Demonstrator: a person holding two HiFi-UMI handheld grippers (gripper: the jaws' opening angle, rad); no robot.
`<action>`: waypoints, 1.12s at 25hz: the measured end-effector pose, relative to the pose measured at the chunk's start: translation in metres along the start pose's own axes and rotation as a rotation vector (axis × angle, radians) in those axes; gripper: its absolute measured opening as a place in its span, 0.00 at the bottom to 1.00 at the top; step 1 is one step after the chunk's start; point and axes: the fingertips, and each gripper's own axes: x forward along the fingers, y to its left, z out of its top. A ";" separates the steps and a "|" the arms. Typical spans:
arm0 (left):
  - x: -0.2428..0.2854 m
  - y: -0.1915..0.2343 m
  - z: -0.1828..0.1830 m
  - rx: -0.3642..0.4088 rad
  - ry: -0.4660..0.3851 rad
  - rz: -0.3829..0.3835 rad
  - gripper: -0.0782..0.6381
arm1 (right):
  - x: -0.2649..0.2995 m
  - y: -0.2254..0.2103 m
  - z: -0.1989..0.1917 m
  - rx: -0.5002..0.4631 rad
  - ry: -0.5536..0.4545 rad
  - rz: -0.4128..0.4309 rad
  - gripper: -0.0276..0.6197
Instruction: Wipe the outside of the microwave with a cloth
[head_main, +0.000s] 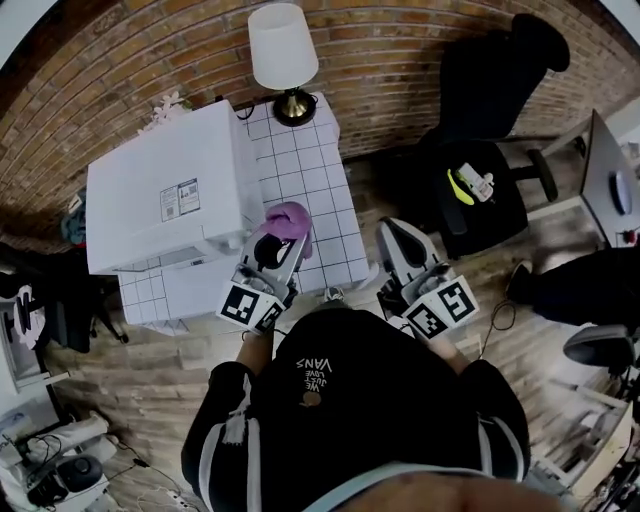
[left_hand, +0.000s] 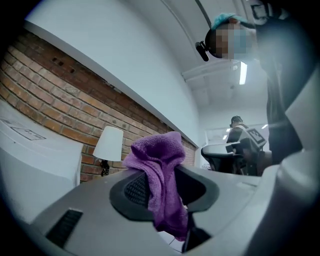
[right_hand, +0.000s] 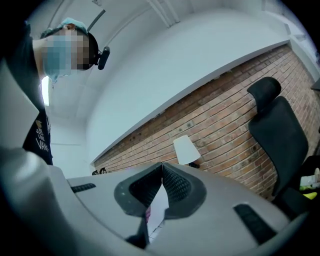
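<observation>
The white microwave (head_main: 165, 195) stands on the left part of a white tiled table (head_main: 322, 190); its side fills the left gripper view's left edge as microwave (left_hand: 30, 165). My left gripper (head_main: 276, 246) is just right of the microwave's front corner, shut on a purple cloth (head_main: 290, 222). That cloth (left_hand: 160, 175) hangs bunched between the jaws of the left gripper (left_hand: 162, 192). My right gripper (head_main: 400, 240) hovers past the table's right edge. In its own view the right gripper (right_hand: 162, 167) is shut, tips touching, holding nothing.
A lamp (head_main: 283, 55) with a white shade stands at the table's far end by the brick wall. A black office chair (head_main: 490, 130) is at the right, with a desk edge (head_main: 605, 170) beyond it. Clutter and cables lie at lower left.
</observation>
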 end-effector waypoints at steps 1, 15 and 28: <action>0.005 0.001 -0.001 0.001 0.001 0.006 0.29 | 0.006 -0.004 0.002 -0.002 0.007 0.017 0.04; 0.006 0.032 -0.013 -0.112 -0.064 0.348 0.29 | 0.103 -0.021 -0.005 0.057 0.183 0.377 0.04; -0.010 0.049 -0.038 -0.514 -0.502 0.802 0.29 | 0.162 -0.041 -0.005 0.072 0.358 0.709 0.04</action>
